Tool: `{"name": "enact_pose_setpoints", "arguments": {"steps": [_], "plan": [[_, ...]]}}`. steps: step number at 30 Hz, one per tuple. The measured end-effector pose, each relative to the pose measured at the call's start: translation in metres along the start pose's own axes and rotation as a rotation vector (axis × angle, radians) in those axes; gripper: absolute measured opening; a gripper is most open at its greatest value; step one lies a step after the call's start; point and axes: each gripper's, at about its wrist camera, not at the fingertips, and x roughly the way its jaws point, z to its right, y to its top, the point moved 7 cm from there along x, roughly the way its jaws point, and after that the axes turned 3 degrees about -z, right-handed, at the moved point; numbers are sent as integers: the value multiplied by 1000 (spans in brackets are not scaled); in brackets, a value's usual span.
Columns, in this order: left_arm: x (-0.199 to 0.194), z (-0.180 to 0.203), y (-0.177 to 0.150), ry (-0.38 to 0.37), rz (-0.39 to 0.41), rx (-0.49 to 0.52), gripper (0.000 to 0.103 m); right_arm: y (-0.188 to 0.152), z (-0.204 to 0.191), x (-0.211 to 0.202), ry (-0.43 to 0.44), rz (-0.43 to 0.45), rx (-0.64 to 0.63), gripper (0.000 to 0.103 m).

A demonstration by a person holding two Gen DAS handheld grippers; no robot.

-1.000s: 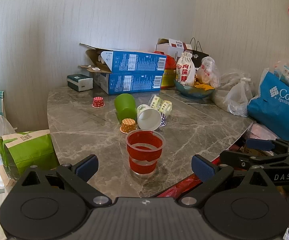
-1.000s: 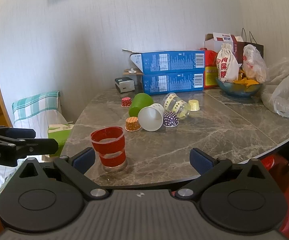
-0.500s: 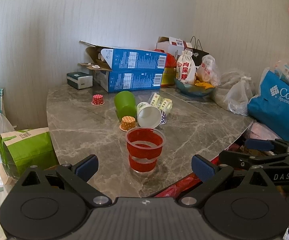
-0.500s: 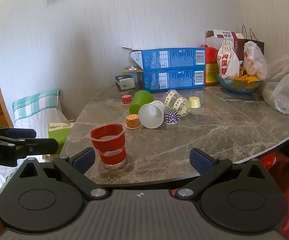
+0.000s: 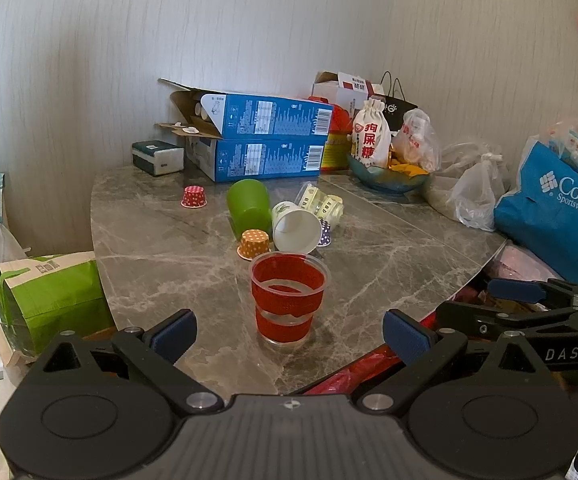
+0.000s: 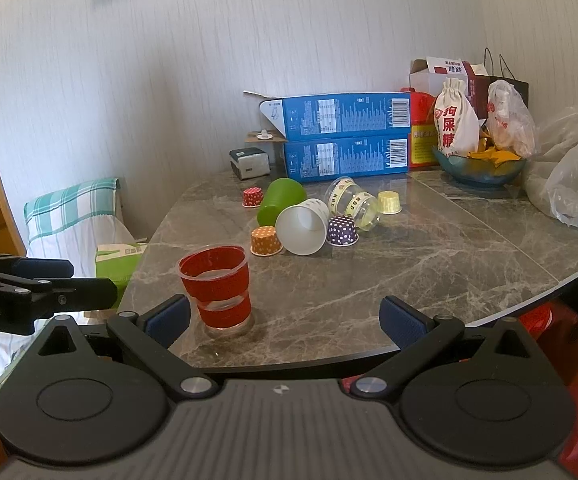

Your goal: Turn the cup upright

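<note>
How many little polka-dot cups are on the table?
3: a red dotted cup at the back left, an orange dotted cup beside the white paper cup, and a purple dotted cup on its other side. Others could be hidden.

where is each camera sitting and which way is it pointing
Left wrist: rides the left hand-held gripper, looking across the marble table at the upright red cup; the right hand-held gripper shows at right.
Right wrist: rides the right hand-held gripper, facing the same table; the left one shows at left.
Shared: red cup, white cup, blue boxes.
</note>
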Motion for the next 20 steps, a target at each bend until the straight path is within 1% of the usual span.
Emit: {"name": "enact_pose_setpoints", "arguments": {"steps": [20], "plan": [[4, 1, -4, -3, -1, -3, 101, -3, 1, 4, 2, -12, -1, 102]]}}
